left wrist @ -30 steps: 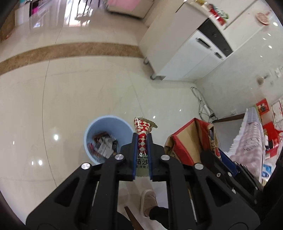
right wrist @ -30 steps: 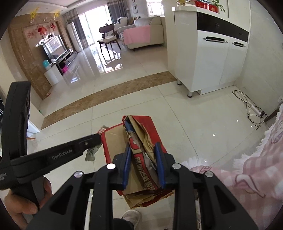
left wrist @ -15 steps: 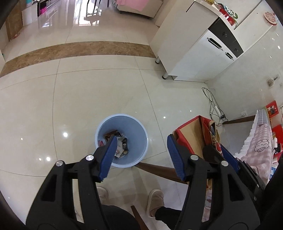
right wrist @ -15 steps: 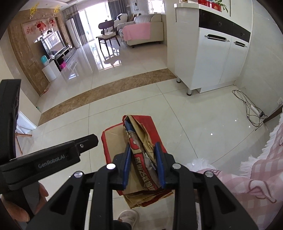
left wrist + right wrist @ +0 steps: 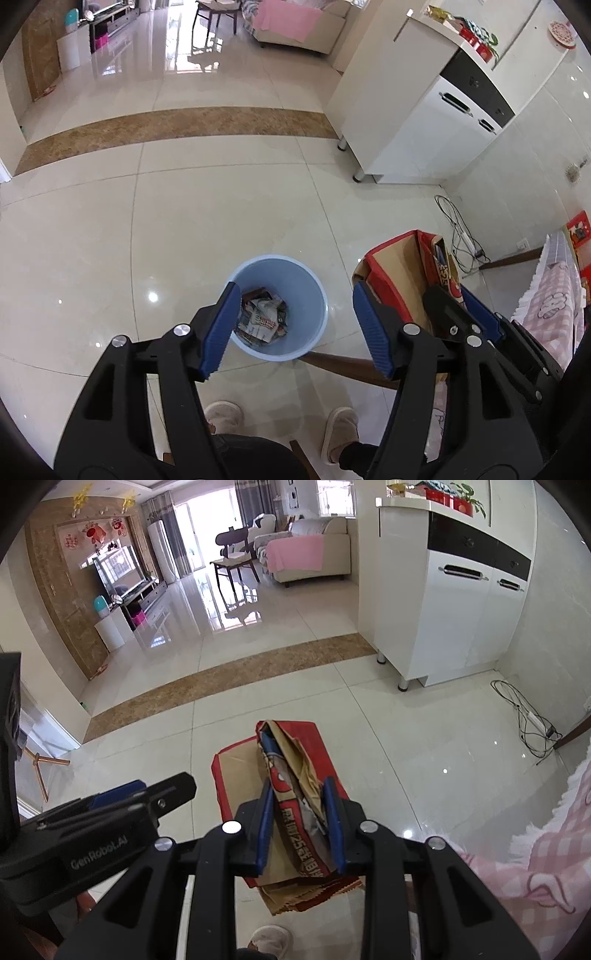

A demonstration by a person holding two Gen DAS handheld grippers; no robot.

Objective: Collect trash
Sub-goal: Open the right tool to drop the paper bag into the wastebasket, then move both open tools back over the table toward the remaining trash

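A light blue trash bin point(image 5: 314, 288) stands on the tiled floor, with crumpled wrappers point(image 5: 260, 321) inside it. My left gripper point(image 5: 295, 325) is open and empty, held above the bin. My right gripper point(image 5: 300, 821) is shut on a flattened red and brown cardboard box with paper packaging point(image 5: 291, 771), held off the floor. That box also shows in the left wrist view point(image 5: 399, 280), to the right of the bin. The left gripper shows in the right wrist view point(image 5: 122, 812) at lower left.
A white cabinet on legs point(image 5: 424, 122) stands at the right. A cable and power strip point(image 5: 528, 716) lie on the floor by the wall. A pink checked cloth point(image 5: 546, 849) is at the right. The person's slippers point(image 5: 340, 432) are below.
The left gripper held a red patterned wrapper above the bin one second ago. It opened and the wrapper is gone from its fingers. The right gripper stayed shut on the box.
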